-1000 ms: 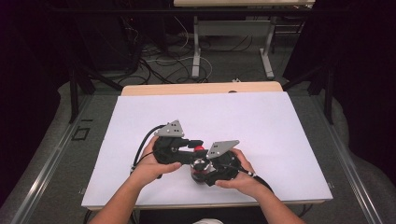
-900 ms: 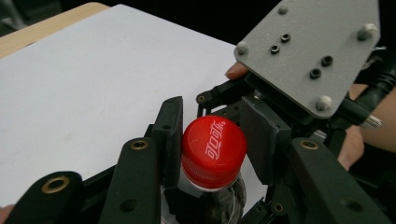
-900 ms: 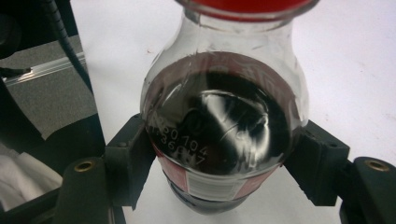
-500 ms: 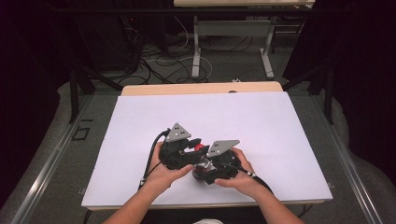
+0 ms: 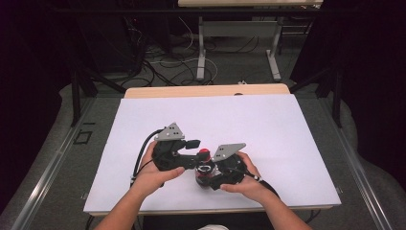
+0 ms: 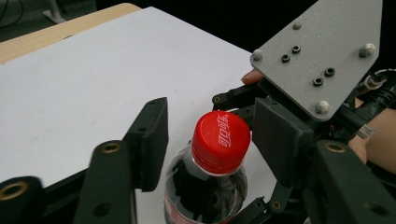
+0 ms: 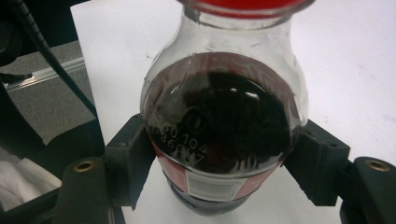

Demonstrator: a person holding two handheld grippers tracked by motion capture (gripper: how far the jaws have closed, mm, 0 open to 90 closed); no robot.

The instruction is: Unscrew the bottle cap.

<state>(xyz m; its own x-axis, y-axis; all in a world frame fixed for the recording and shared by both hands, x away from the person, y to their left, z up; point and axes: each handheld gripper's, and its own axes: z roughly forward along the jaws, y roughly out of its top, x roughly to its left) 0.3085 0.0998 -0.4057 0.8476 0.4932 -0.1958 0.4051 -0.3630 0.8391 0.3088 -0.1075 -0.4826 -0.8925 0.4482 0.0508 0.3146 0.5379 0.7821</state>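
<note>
A small cola bottle [image 7: 219, 121] with a red cap [image 6: 220, 140] stands upright on the white table top [image 5: 268, 124], near the front middle. My right gripper [image 7: 224, 161] is shut on the bottle's body just above the label, one jaw pressed on each side. In the high view the right gripper [image 5: 207, 175] sits under the cap [image 5: 204, 153]. My left gripper [image 6: 212, 126] is open with its jaws either side of the cap; a gap shows on the left, while the right jaw is very close. From above, the left gripper [image 5: 195, 149] reaches in from the left.
A strip of bare wood [image 5: 206, 91] runs along the table's far edge. Behind it are metal table legs [image 5: 201, 52] and loose cables [image 5: 158, 67] on the floor. Both forearms come in over the front edge [image 5: 210, 211].
My left gripper shifted slightly around the bottle's cap and the left forearm swung inward. The right gripper and the bottle have stayed where they were.
</note>
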